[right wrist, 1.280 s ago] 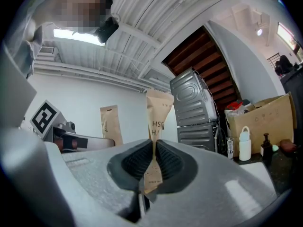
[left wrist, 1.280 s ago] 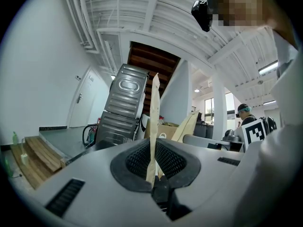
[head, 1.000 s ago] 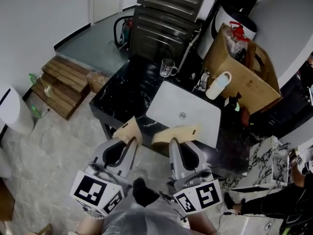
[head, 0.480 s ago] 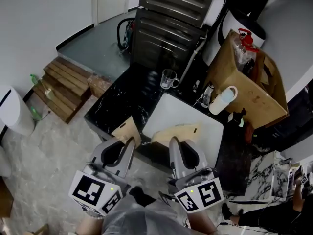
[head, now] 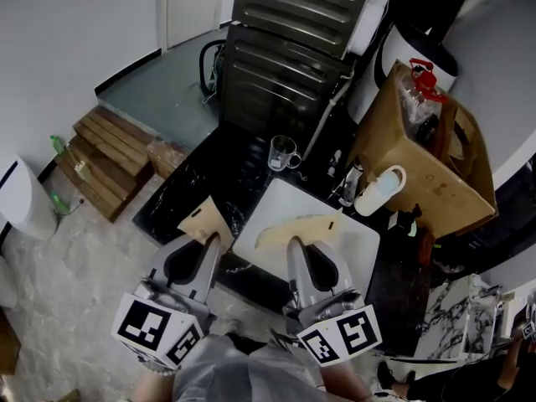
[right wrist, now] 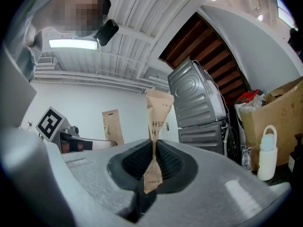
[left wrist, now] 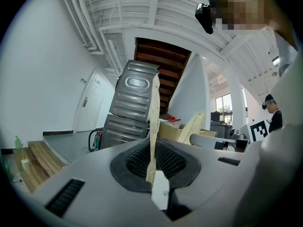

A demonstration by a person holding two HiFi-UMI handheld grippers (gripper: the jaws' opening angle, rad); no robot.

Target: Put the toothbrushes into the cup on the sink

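1. Head view: left gripper (head: pixel 206 241) and right gripper (head: pixel 294 244) each carry a kraft-paper toothbrush packet. The left packet (head: pixel 201 221) is at the sink (head: pixel 356 245) corner, and the right packet (head: pixel 297 227) is over the basin. The glass cup (head: pixel 281 152) stands beyond on the black surface (head: pixel 180 193).
2. Left gripper view: jaws clamped on the packet, seen edge-on.
3. Right gripper view: jaws pinch the packet's lower end. Likely the carry step; the next move calls for reaching the cup.

Head view steeply down over sink (head: pixel 356 258); gripper views level, sharing ribbed cabinet (left wrist: pixel 135 98).
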